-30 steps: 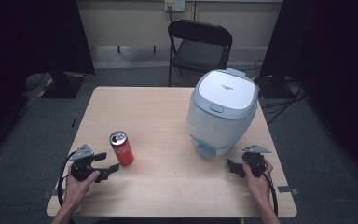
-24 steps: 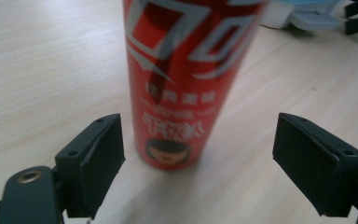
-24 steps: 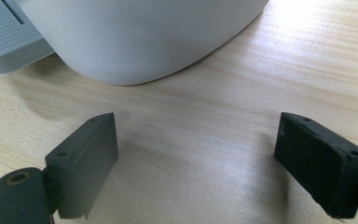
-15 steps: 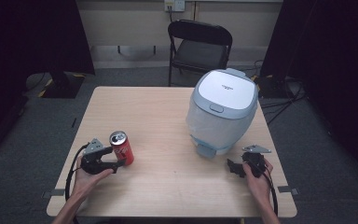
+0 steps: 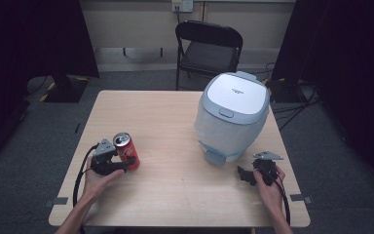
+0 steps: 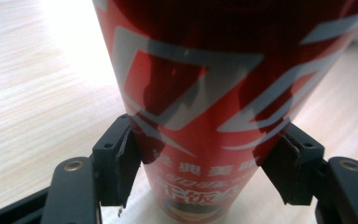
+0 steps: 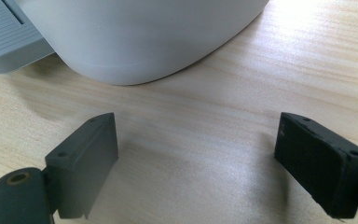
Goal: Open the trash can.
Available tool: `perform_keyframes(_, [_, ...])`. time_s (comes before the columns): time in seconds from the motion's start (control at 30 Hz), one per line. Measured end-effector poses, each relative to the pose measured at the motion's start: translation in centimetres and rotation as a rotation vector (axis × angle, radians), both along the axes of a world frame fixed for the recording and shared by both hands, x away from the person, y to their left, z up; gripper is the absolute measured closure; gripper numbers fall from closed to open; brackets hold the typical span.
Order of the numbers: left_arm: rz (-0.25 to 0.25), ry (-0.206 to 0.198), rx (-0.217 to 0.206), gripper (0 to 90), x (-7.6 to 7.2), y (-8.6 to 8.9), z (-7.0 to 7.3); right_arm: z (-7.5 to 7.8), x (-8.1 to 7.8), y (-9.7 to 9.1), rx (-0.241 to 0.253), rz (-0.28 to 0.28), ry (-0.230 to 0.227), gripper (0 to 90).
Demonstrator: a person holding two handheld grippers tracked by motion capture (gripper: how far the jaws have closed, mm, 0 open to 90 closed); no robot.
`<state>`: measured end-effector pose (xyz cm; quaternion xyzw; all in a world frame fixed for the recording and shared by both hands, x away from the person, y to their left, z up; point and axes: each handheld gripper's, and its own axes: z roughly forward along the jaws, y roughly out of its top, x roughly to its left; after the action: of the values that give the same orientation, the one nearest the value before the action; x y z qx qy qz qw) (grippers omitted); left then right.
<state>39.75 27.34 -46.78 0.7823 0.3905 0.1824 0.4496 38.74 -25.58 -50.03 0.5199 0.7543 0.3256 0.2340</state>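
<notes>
Light wooden rectangular table (image 5: 175,112) w/ rounded corners sits on dark grey carpet floor (image 5: 350,161). On table's right half stands a big white-and-pale-grey plastic bin-like appliance (image 5: 231,117) w/ rounded lid, small latch tab on the front, grey foot pedal at base; its white curved lower wall and ribbed grey pedal show close up in right gripper view (image 7: 135,37). Behind table, a black metal folding chair (image 5: 208,48) w/ padded seat faces the table, well apart from it. Beige wall (image 5: 131,24) at back, w/ white socket plate (image 5: 181,5) up top. Black curtains (image 5: 29,39) hang both sides. Black cables (image 5: 297,102) lie on floor at right.
</notes>
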Motion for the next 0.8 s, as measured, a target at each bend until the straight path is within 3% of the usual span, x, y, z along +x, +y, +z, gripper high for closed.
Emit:
perform_keyframes(0.2, [0.051,-0.031,0.013,34.1,1.2,0.9,0.5,0.0,0.0,0.0,0.000,0.000,0.000,11.9])
perform_keyframes(0.27, [0.069,-0.032,0.045,34.1,1.8,1.2,0.5,0.0,0.0,0.0,0.000,0.000,0.000,11.9])
perform_keyframes(0.4, [0.107,-0.026,0.027,34.2,2.6,1.9,0.8,0.0,0.0,0.0,0.000,0.000,0.000,11.8])
perform_keyframes(0.57, [0.122,-0.020,0.041,34.3,2.9,2.7,0.3,0.0,0.0,0.0,0.000,0.000,0.000,11.8])
perform_keyframes(0.63, [0.133,-0.036,0.078,34.3,3.0,2.8,0.1,0.0,0.0,0.0,0.000,0.000,0.000,11.8])
perform_keyframes(0.8, [0.144,-0.041,0.081,34.3,3.2,3.0,0.0,0.0,0.0,0.0,0.000,0.000,0.000,11.8])
